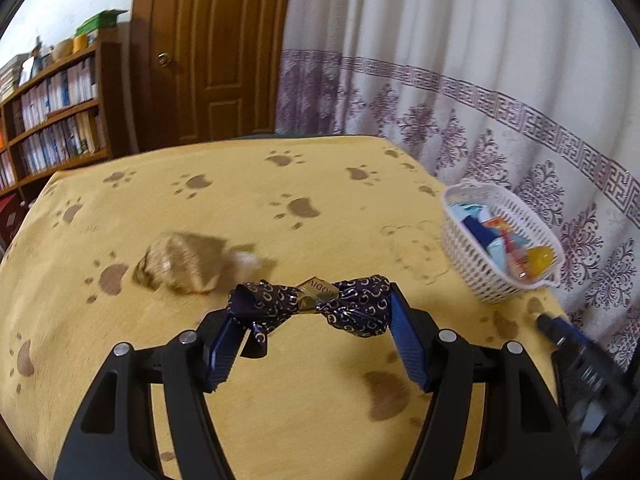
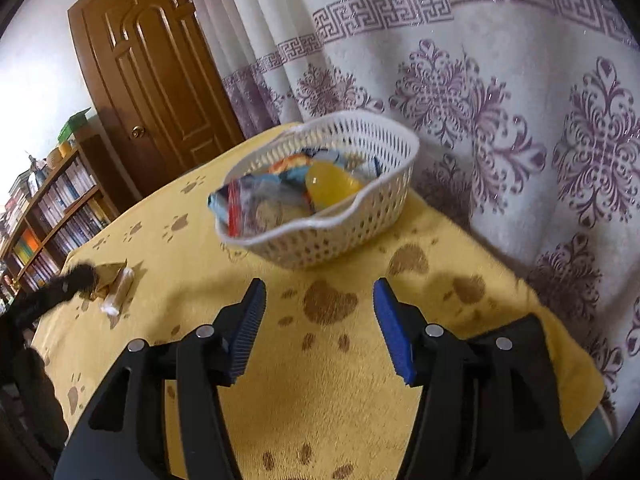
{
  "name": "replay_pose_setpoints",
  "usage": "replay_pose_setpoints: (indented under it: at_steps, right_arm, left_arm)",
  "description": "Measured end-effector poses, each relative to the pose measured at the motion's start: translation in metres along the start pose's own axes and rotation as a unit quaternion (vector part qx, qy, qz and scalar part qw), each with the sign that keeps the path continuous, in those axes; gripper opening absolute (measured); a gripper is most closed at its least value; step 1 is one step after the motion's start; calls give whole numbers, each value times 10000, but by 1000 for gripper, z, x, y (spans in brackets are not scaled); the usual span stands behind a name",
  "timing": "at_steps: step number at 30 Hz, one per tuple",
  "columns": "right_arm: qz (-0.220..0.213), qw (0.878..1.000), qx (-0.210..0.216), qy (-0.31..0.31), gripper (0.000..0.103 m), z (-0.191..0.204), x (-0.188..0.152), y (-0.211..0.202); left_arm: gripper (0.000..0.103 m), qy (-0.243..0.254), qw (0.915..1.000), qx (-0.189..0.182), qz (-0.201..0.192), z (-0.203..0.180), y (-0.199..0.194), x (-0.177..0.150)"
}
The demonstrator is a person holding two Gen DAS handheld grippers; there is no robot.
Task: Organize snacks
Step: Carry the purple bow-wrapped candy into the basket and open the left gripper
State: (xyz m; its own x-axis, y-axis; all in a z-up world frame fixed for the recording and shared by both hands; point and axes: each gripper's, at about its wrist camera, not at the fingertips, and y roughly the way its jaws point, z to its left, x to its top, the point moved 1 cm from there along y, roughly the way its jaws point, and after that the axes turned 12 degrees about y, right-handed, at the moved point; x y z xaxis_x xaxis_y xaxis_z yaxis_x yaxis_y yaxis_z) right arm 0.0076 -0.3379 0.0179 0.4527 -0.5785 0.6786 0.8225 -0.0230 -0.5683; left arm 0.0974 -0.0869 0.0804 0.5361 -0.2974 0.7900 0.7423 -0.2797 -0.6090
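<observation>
My left gripper [image 1: 314, 306] is shut on a purple patterned wrapped chocolate [image 1: 360, 312], held crosswise by its ends between the blue pads, just above the yellow paw-print tablecloth [image 1: 320, 400]. A gold-wrapped snack [image 1: 180, 264] lies on the cloth beyond it, to the left. The white lattice basket [image 1: 472, 256] stands at the right and holds several snacks, among them a yellow jelly cup [image 1: 540, 258]. In the right wrist view my right gripper [image 2: 319, 285] stands open and empty, a short way in front of the basket [image 2: 320, 240]. The gold snack [image 2: 110, 276] shows at far left.
A patterned white and purple curtain [image 2: 500, 100] hangs close behind the basket along the table's far and right edges. A brown door [image 1: 212, 60] and a bookshelf [image 1: 60, 120] stand beyond the table. The right gripper's blurred tip [image 1: 560, 332] shows low at right in the left view.
</observation>
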Motion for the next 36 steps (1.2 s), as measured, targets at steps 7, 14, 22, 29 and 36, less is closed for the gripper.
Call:
replay_pose_setpoints:
  at_steps: [7,14,22,29,36]
  right_arm:
    - [-83,9997,57,-209,63,0,-10,-4]
    - [-120,9995,232,-203,64,0,-15,-7]
    - [-287,9988,367,-155,64,-2,-15,-12]
    - [-356,9982,457,-120,64,-2,-16,-16]
    - [-357,9982,463,-115,64,-2,-16,-15]
  left_arm:
    - [67,404,9987,-305,-99,-45,12,37]
    - [67,713,9955,-592,-188,-85,28,71]
    - [67,1085,9894,-961,-48,-131,55,96]
    - [67,1395,9828,-1210,69,-157,71,115]
    - [70,1498,9785,-1408,161,-171,80,124]
